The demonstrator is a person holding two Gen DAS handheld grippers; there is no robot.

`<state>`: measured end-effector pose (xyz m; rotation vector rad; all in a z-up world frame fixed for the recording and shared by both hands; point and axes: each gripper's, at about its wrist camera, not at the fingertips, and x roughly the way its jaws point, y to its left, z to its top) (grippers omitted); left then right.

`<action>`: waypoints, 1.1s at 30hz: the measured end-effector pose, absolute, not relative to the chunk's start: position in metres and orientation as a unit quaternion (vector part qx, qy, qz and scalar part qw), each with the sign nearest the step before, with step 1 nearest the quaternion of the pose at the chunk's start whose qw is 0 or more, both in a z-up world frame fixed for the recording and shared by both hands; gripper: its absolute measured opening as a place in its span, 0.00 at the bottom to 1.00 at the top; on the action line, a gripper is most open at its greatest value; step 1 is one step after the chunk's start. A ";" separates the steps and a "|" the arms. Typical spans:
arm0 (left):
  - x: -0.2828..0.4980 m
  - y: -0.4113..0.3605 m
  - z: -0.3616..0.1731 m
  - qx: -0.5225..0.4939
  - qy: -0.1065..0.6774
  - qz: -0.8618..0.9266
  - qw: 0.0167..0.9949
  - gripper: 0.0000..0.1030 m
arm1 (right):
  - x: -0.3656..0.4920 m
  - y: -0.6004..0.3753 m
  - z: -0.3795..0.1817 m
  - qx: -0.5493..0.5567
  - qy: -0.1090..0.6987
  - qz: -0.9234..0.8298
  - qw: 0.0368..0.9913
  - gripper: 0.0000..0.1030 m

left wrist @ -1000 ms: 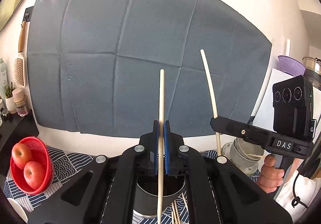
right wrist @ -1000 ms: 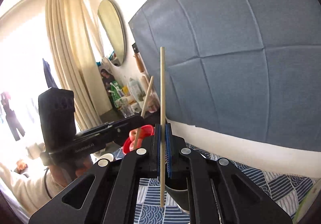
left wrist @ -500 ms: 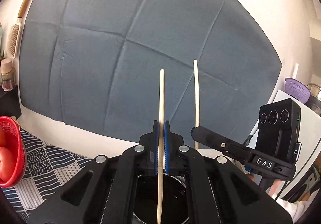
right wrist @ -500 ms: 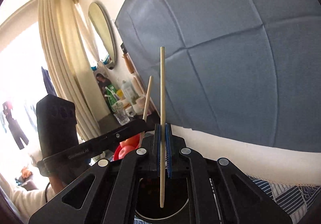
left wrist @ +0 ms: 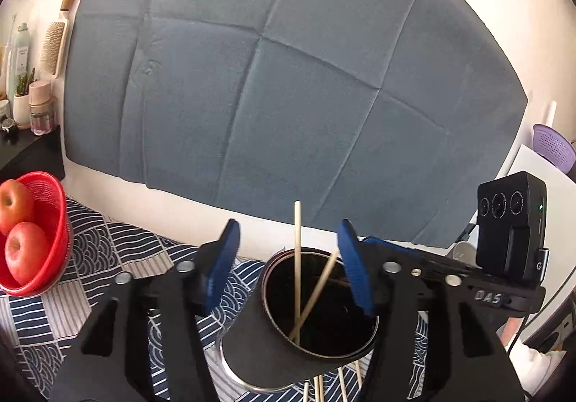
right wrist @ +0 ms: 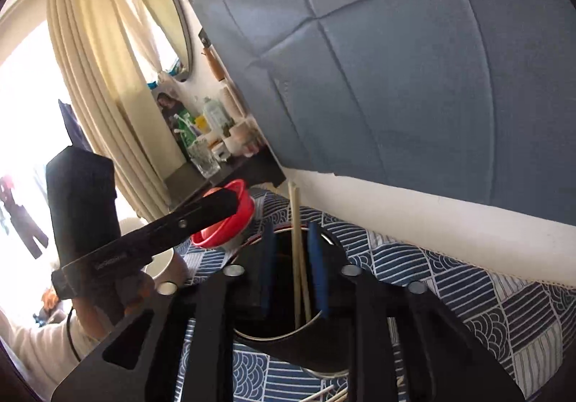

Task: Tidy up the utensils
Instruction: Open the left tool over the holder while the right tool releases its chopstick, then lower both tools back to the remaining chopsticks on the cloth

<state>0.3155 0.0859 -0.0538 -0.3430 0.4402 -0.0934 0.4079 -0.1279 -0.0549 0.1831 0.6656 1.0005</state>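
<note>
Both the left gripper (left wrist: 288, 265) and the right gripper (right wrist: 293, 265) have just been opening and hold nothing, with two chopsticks (left wrist: 297, 258) standing loose in the black cup (left wrist: 280, 355) between their jaws

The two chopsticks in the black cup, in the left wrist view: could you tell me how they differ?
The upright chopstick stands nearly vertical and rises well above the black cup; the leaning chopstick tilts right, its top near the rim. Both are pale, thin, and free of either gripper.
</note>
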 end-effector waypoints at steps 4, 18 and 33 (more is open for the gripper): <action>0.299 0.090 -0.046 -0.145 0.225 -0.014 0.963 0.88 | 0.399 -0.149 -0.040 0.099 0.309 0.411 0.852 0.86; 0.255 0.082 -0.074 -0.081 0.311 -0.002 0.947 0.94 | 0.361 -0.186 -0.023 0.075 0.325 0.335 0.881 0.89; 0.238 0.077 -0.118 -0.062 0.392 -0.021 0.918 0.94 | 0.341 -0.215 -0.064 0.046 0.388 0.258 0.884 0.89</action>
